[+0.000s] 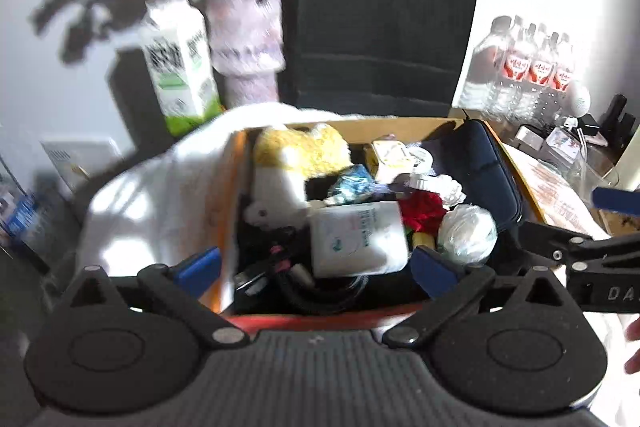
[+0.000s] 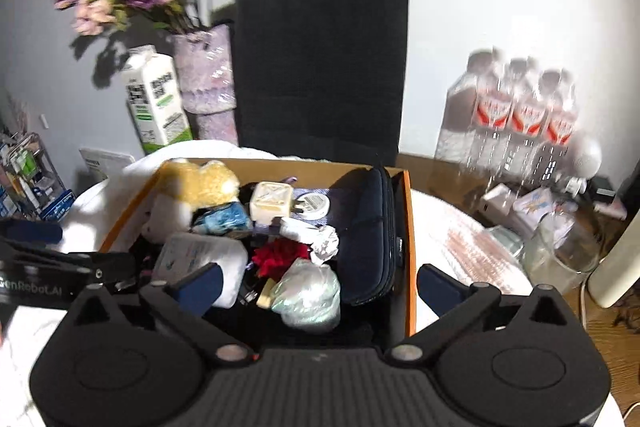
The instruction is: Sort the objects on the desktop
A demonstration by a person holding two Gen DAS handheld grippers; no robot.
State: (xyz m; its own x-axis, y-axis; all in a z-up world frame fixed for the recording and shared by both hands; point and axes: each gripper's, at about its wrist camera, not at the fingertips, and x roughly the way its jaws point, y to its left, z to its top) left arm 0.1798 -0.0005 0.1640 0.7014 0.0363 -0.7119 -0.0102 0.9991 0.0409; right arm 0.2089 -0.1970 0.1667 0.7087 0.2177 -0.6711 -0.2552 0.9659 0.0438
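Note:
An open cardboard box (image 1: 360, 125) (image 2: 407, 227) holds a yellow and white plush toy (image 1: 296, 155) (image 2: 200, 183), a white tissue pack (image 1: 356, 239) (image 2: 200, 259), a blue wrapper (image 1: 352, 183), a cream charger plug (image 2: 270, 205), a red flower (image 2: 280, 255), a crumpled clear bag (image 1: 466, 231) (image 2: 308, 293) and a dark blue case (image 1: 480, 171) (image 2: 370, 231). My left gripper (image 1: 316, 265) is open and empty over the box's near edge. My right gripper (image 2: 316, 285) is open and empty above the bag and case. The right gripper also shows in the left wrist view (image 1: 600, 219).
Behind the box stand a milk carton (image 1: 180, 67) (image 2: 158, 99), a purple vase with flowers (image 1: 246, 39) (image 2: 208, 79) and a black paper bag (image 1: 384, 23) (image 2: 322, 63). A pack of water bottles (image 2: 516, 119) and a glass (image 2: 560, 247) stand to the right. A white cloth (image 1: 148, 203) drapes the box's left side.

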